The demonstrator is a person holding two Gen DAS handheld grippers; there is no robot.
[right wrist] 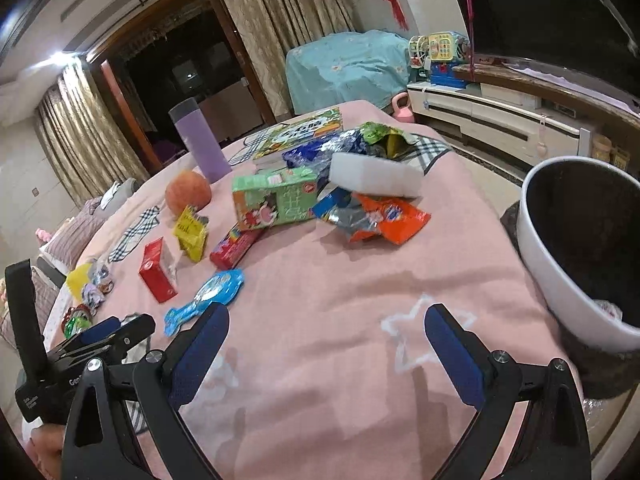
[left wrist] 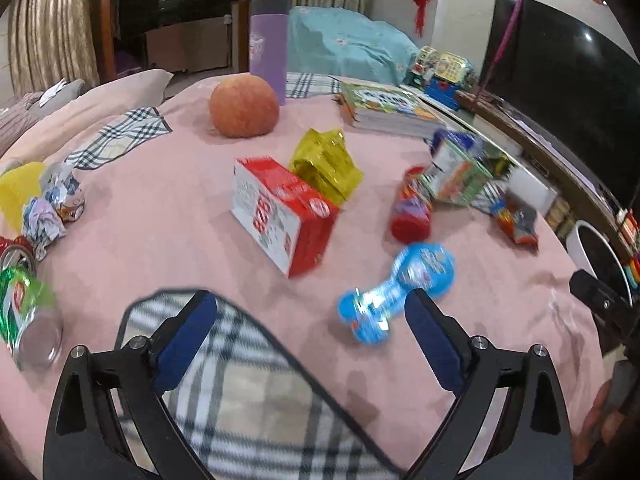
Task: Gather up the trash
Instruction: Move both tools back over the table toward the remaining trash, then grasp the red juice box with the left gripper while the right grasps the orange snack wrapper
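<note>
Trash lies scattered on a pink cloth [left wrist: 160,240]. In the left wrist view my left gripper [left wrist: 310,312] is open and empty above the cloth, with a blue wrapper [left wrist: 396,292] just inside its right finger. Beyond lie a red box [left wrist: 280,212], a yellow wrapper [left wrist: 326,164], a red tube [left wrist: 412,208] and a green carton [left wrist: 456,172]. In the right wrist view my right gripper [right wrist: 326,328] is open and empty over bare pink cloth [right wrist: 340,280]. A white bin [right wrist: 580,248] stands close on its right. The blue wrapper [right wrist: 208,296], green carton [right wrist: 276,198] and orange wrapper [right wrist: 384,216] lie ahead.
An apple [left wrist: 244,106], a purple flask [left wrist: 268,48] and a stack of books [left wrist: 388,110] stand at the back. A crushed can [left wrist: 28,312] and crumpled wrappers [left wrist: 48,208] lie at the left. A white box [right wrist: 376,174] rests on the pile. A TV [left wrist: 560,92] stands at the right.
</note>
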